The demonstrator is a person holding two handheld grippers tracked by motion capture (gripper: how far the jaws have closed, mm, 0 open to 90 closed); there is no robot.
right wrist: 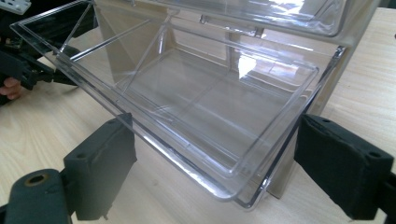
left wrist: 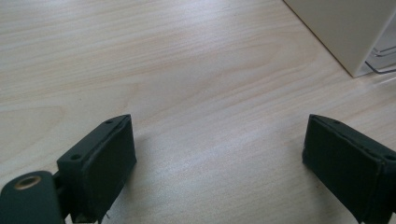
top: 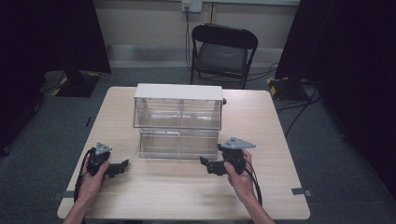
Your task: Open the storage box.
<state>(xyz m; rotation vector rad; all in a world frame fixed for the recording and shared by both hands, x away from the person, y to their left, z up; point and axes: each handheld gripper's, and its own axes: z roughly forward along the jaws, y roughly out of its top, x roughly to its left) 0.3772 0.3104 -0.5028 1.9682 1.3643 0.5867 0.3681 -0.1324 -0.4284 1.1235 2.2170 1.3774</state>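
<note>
So, both tongs wide open at the clear drawer box

Okay, we've got a white-topped drawer box (top: 178, 106) sitting mid-table (top: 187, 196), and its bottom clear drawer (top: 179, 143) is pulled out toward us. The upper drawer (top: 177, 113) looks pushed in.

Our left gripper (top: 122, 165) sits low over the wood, off to the left of the pulled-out drawer and not touching it. From the left gripper view, its jaws are spread far apart with nothing but bare tabletop (left wrist: 187, 70) between them, and a corner of the box (left wrist: 345, 28) peeks in at the top right.

Our right gripper (top: 205, 163) is just in front of the drawer's right front corner. In the right gripper view the jaws stand wide apart too, gripping nothing, and the front rim of the clear drawer (right wrist: 196, 121) hangs right between them, close by. We can't tell if either pad actually touches the plastic. The drawer looks bare inside. The other hand (right wrist: 10, 87) shows at the far left through the plastic
</note>
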